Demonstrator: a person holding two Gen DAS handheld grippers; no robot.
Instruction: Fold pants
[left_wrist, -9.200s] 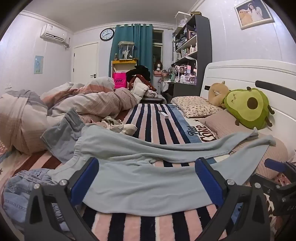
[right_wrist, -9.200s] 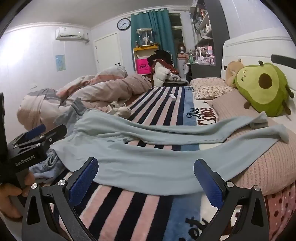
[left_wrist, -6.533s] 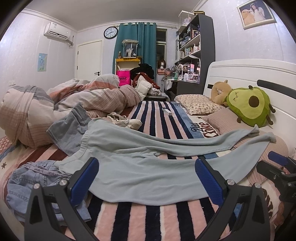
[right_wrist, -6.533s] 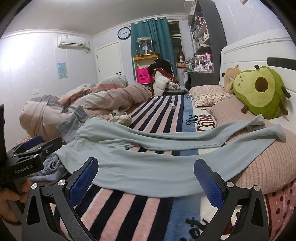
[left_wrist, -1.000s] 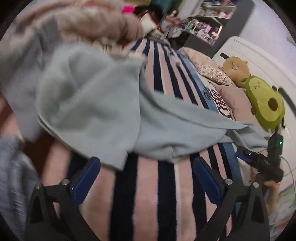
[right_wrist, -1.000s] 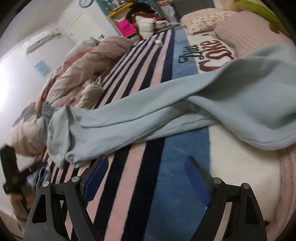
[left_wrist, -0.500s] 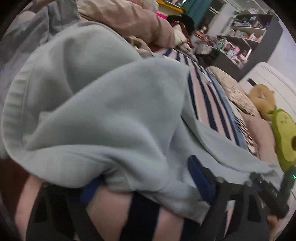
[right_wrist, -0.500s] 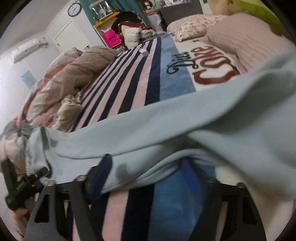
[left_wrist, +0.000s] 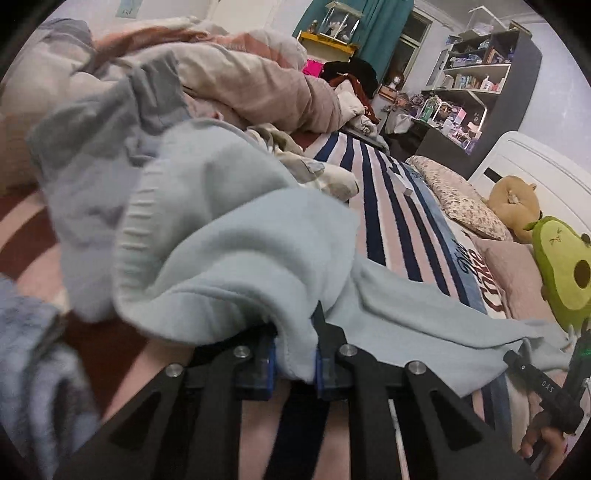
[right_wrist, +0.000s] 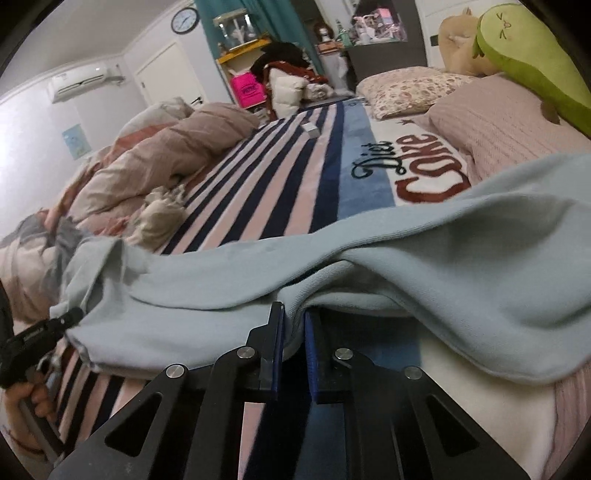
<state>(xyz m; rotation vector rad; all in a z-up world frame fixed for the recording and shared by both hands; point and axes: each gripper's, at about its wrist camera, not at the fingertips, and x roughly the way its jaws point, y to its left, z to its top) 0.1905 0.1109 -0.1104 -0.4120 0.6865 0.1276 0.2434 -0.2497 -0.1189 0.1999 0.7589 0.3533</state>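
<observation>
Left wrist view, left to right: a grey garment (left_wrist: 92, 177) heaped at the left w/ the duvet (left_wrist: 236, 77) piled behind it; the waist end of the pants (left_wrist: 229, 236), light blue, bunched up near the lens; then the striped blanket (left_wrist: 384, 206) running far toward the shelves (left_wrist: 476, 81). A small white box (left_wrist: 407, 192) lies on the stripes. Far right: floral pillow (left_wrist: 465, 203), tan plush (left_wrist: 513, 199), avocado plush (left_wrist: 565, 266). The left gripper (left_wrist: 294, 363) is closing, blue pads pressing on a fold of waist fabric caught between them. At the lower right edge this view alone shows the right gripper's black body from outside, w/ a green light, and the fingers (left_wrist: 543, 439) of the person's hand under it; its jaws can't be seen from here.

Right wrist view, left to right: the left gripper's black body at the left edge w/ the hand (right_wrist: 26, 402) holding it, its tip at the waist end; wall AC unit (right_wrist: 79, 81), clock (right_wrist: 184, 15) and door, seen only here; duvet (right_wrist: 166, 158); a beige rag (right_wrist: 160, 218) on the stripes. The pants (right_wrist: 258, 277) stretch across the whole bed from waist at left to leg ends at right, draped over the pink pillow (right_wrist: 517, 122); blanket lettering reads "Diet Coke". The right gripper (right_wrist: 294, 345) is closed on a leg hem, ribbed cuff pinched between the blue pads, near the bed's near edge.
</observation>
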